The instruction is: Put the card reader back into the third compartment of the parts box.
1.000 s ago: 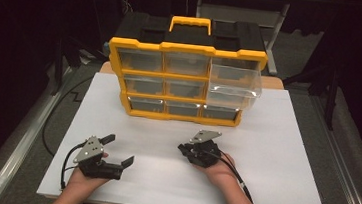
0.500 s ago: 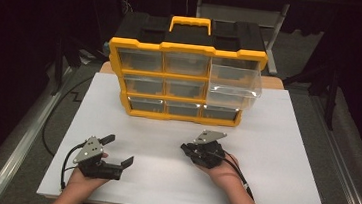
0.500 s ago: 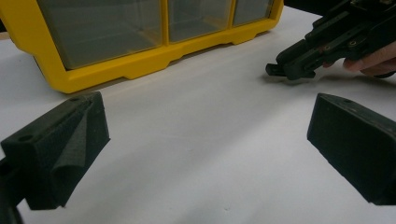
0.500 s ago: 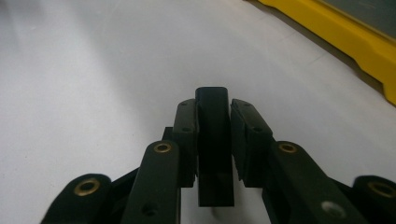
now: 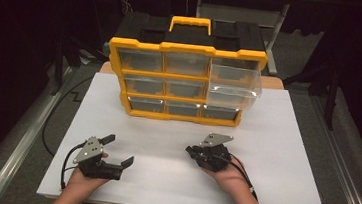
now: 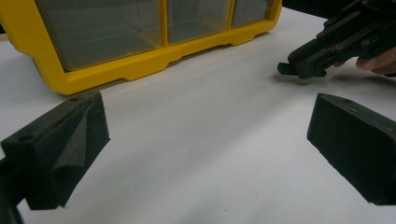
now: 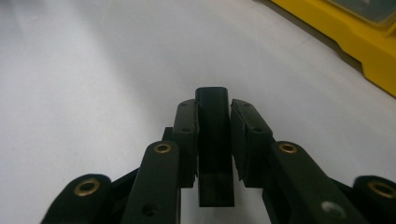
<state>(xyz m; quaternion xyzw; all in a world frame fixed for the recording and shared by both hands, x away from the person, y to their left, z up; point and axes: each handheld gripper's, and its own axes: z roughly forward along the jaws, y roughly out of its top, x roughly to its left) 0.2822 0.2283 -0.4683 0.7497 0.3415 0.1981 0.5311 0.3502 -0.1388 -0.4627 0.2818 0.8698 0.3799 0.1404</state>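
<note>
A yellow organiser (image 5: 189, 48) with clear drawers stands at the back of the white table (image 5: 285, 142); its top right drawer (image 5: 234, 82) is pulled out. Near the front left, my left gripper (image 5: 120, 150) rests in a hand with its jaws wide open and nothing between them. In the left gripper view the left gripper (image 6: 208, 121) faces the organiser's yellow base (image 6: 140, 67), with the right gripper (image 6: 299, 65) farther off. My right gripper (image 5: 192, 152) sits at the front centre, pointing left. In its own view the right gripper (image 7: 214, 107) is shut on a small flat black piece (image 7: 214, 140).
The organiser has a black top with a yellow handle (image 5: 191, 23). Dark floor and metal rails (image 5: 19, 141) flank the table. White tabletop lies between the grippers and the organiser. A black cable (image 5: 244, 176) trails from the right gripper.
The right gripper has drifted slightly to the right, still shut. The left gripper has stayed in place and open.
</note>
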